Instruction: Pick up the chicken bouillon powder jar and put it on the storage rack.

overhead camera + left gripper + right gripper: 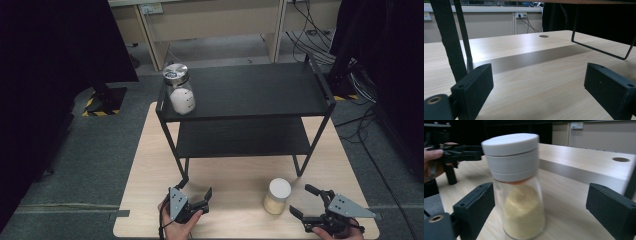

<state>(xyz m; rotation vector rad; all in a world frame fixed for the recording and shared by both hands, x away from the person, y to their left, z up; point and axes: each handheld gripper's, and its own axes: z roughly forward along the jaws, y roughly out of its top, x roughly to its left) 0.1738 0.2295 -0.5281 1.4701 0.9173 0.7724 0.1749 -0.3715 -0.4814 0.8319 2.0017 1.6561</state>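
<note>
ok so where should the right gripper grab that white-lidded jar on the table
Probably around the clear glass body just below the white lid, coming level from the jar's right, where the right gripper already faces it with jaws open. The jar stands upright and its round wall gives both pads an even seat; the yellowish powder sits low.

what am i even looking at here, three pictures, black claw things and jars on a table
A person sits at a wooden table with a hand-held tool in each hand: the left gripper and the right gripper. Each has two black jaws. The high view looks down from above the table. The other two pictures come from cameras riding on each gripper, looking out between its jaws. On the table stand a black two-tier shelf and a white-lidded jar of yellowish powder. A silver-lidded jar of white powder stands on the shelf's top tier. Nothing is held: both grippers' jaws are apart, the right one's on either side of the yellowish jar without touching it.
</note>
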